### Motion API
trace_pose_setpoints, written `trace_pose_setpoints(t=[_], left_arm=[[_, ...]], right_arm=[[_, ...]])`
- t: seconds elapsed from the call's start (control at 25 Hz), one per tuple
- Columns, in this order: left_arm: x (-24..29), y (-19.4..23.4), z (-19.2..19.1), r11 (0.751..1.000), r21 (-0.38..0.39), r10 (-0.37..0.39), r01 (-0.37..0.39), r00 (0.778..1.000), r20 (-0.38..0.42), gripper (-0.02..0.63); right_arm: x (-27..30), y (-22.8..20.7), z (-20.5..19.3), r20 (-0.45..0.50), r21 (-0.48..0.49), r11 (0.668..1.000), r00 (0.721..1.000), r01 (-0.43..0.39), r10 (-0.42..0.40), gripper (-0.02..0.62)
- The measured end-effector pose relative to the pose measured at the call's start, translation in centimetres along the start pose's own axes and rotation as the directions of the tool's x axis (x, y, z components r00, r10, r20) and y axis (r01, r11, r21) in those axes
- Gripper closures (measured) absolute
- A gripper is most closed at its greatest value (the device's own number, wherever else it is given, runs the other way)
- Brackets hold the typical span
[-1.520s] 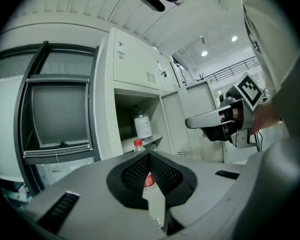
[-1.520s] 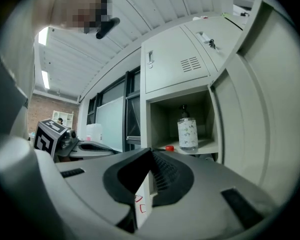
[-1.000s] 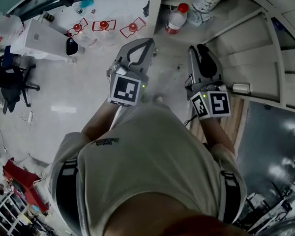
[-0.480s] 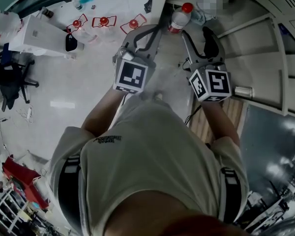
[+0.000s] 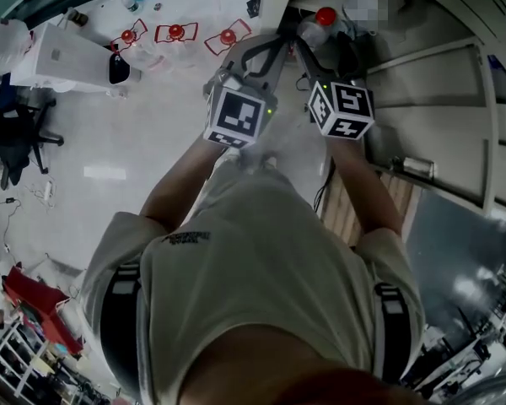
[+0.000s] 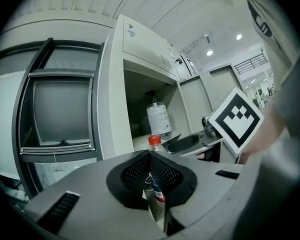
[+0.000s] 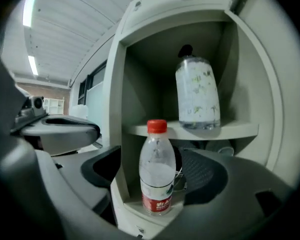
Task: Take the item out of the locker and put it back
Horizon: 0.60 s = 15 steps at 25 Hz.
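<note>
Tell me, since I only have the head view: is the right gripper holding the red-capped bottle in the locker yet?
Observer: No. The right gripper has its jaws wide apart, having just been opening. The water bottle stands upright between them, untouched.
Operator: Where exactly does it stand?
Observer: On the lower shelf of the locker, near the front edge.
Operator: Anything else inside?
Observer: A clear pump bottle stands on the upper shelf.
Operator: And the left gripper?
Observer: The left gripper has its jaws together, holding nothing.
</note>
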<state>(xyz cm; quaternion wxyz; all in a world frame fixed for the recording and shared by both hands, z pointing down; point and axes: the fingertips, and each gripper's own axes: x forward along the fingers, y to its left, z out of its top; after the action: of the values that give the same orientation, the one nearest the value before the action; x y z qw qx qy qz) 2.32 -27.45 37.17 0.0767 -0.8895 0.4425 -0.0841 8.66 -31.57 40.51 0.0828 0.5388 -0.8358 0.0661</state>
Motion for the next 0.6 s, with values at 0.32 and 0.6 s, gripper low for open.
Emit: trace_pose_setpoints(t=[0.32, 0.6], left_arm=[[2.0, -0.5, -3.6, 0.999, -0.033, -0.028, 0.026, 0.998, -0.05, 0.594], [2.0, -0.8, -5.2, 0.998, -0.046, -0.038, 0.034, 0.995, -0.089, 0.594]], right_arm=[[4.2, -0.8, -4.5, -0.095, -0.014, 1.0, 0.995, 0.016, -0.018, 0.206], [6.0, -1.1, -7.8, -0.15, 0.058, 0.998, 0.989, 0.019, -0.01, 0.207]])
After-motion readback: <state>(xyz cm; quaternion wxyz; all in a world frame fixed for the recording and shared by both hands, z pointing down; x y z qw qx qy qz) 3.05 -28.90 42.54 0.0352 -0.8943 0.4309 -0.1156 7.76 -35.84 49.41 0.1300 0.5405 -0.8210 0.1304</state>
